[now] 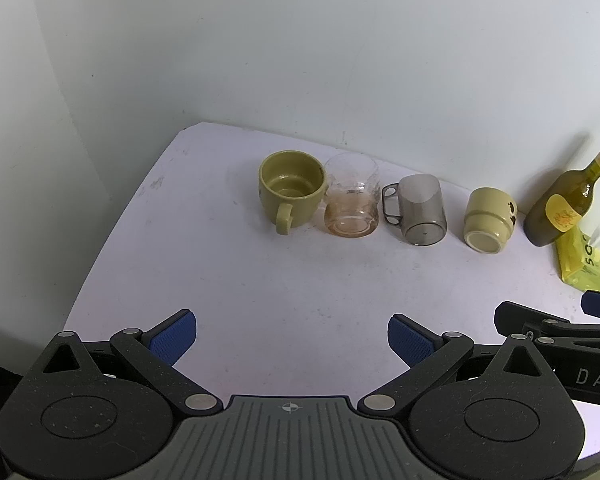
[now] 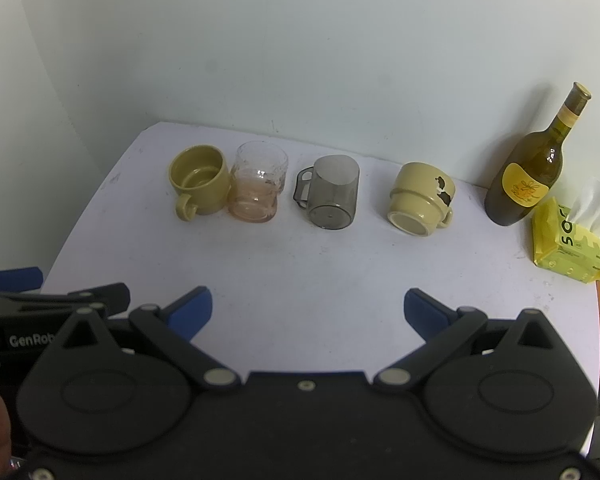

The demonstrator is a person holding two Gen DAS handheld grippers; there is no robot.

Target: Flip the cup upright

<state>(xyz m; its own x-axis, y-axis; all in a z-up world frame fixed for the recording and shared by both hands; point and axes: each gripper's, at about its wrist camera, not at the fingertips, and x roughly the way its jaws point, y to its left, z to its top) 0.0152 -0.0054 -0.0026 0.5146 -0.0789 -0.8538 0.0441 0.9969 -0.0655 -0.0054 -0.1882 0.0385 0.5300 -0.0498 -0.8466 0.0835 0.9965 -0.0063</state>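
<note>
White table (image 2: pixel 300 264) holds four cups in a row; left gripper (image 1: pixel 292 338) and right gripper (image 2: pixel 308 312) hover with jaws open, empty.

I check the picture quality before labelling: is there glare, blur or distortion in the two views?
Left wrist view: strong fisheye bending at the table edge, dark corners, cups sharp. Right wrist view: the same bending, a glare spot on the bottle, soft shadows, no motion blur.

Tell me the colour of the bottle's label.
Yellow label with an orange design, clearest in the right wrist view.
</note>
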